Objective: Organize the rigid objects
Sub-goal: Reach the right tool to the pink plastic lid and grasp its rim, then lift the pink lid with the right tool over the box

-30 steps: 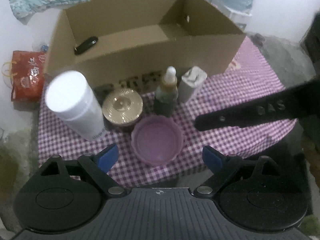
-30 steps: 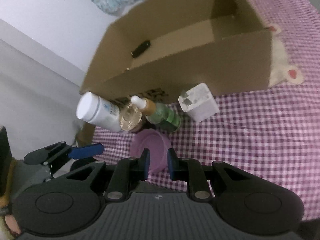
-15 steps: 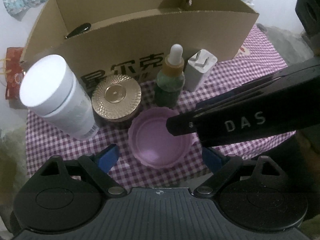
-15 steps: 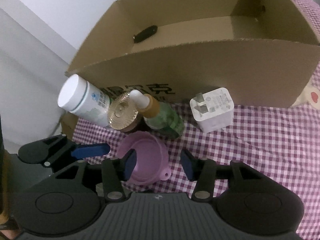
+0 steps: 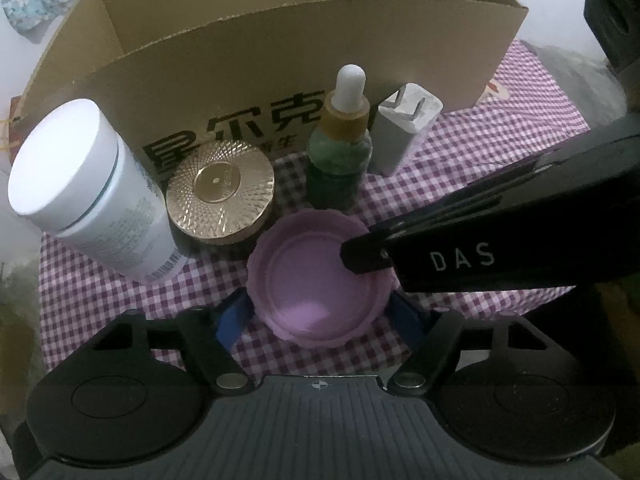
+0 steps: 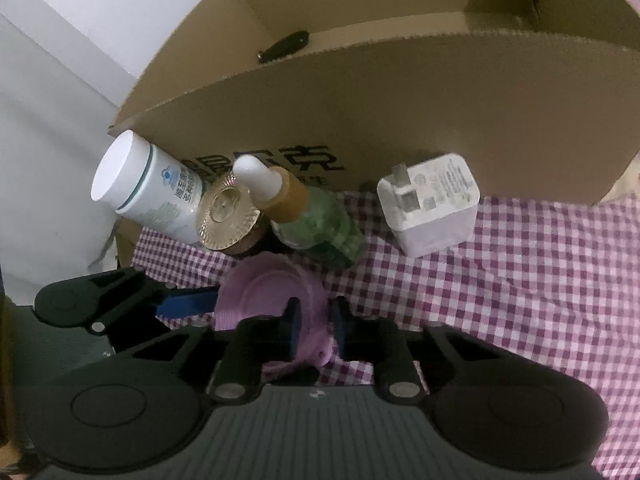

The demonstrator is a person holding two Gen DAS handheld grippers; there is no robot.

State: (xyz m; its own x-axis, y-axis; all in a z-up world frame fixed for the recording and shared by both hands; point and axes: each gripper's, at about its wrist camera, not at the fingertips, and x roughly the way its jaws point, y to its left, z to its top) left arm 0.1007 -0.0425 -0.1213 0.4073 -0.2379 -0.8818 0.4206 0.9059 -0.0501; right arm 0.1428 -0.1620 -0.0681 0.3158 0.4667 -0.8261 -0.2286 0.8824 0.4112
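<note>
Both Grippers at the Purple Dish

Now the right gripper [image 6: 314,326] pinches the purple dish [image 5: 320,276] rim, near the cardboard box [image 5: 280,64]. The left gripper [image 5: 320,316] straddles the dish, jaws closing, contact unclear. "DAS" marks the right gripper.

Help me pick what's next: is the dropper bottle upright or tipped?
Upright. The dropper bottle stands on the cloth, white bulb uppermost, before the box.
</note>
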